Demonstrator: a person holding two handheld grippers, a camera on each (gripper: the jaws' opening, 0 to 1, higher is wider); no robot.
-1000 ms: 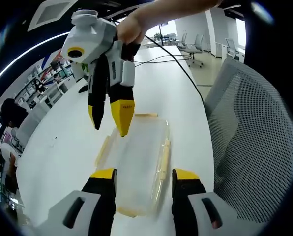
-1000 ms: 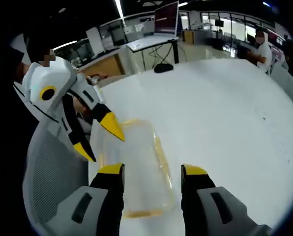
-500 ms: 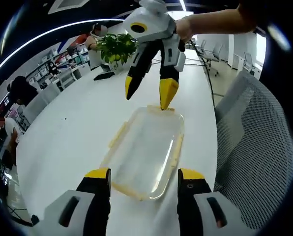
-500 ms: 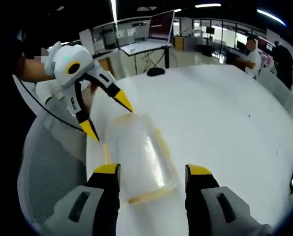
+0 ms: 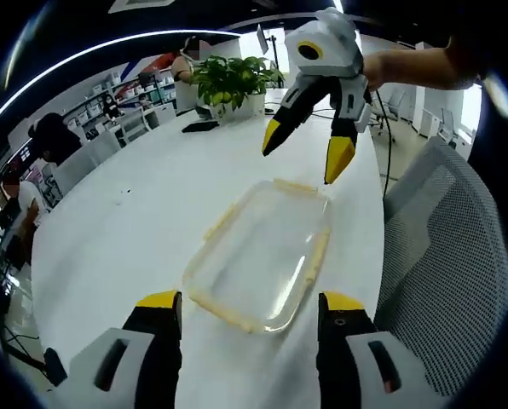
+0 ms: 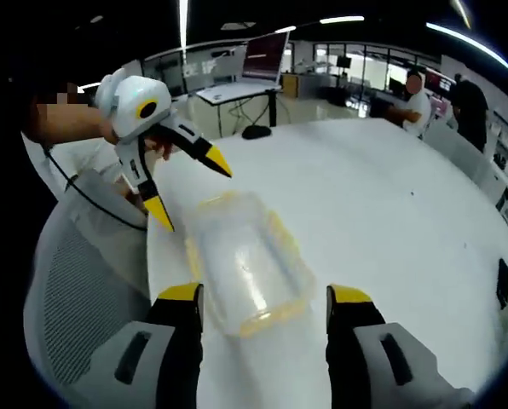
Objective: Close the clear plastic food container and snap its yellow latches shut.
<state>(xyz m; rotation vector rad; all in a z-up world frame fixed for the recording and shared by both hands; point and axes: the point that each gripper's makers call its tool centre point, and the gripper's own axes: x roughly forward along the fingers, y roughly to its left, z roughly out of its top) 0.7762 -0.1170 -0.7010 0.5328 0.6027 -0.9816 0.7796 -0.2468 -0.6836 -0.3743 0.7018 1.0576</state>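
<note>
In the left gripper view, a dark phone [image 5: 200, 127] lies far back on the big white table [image 5: 143, 221]. Just to its right stands a green potted plant [image 5: 228, 81]. Near the middle of the table lies the clear plastic food container [image 5: 262, 256]. Its lid is on. It has yellow latches [image 5: 222, 223] along its edges, but it is too blurry to tell if they are snapped down. The left gripper [image 5: 250, 313] is at the bottom of this view. Its two yellow-tipped jaws are wide apart and hold nothing. The near end of the container sits just beyond the gap between them. Above the far end of the container hangs the right gripper [image 5: 303, 146], held by a hand [image 5: 375, 70]. Its jaws are spread open and touch nothing. On the right side is a grey mesh chair [image 5: 446, 256].

In the right gripper view, the mesh chair [image 6: 79, 281] is on the left. Above it, the left gripper [image 6: 190, 192] points down at the container's [image 6: 245, 260] far left corner with its jaws apart. The right gripper [image 6: 262, 296] is at the bottom, jaws wide open, with the container's near end just beyond them. A small dark thing [image 6: 254, 132] lies far back on the table [image 6: 390, 213].
</note>
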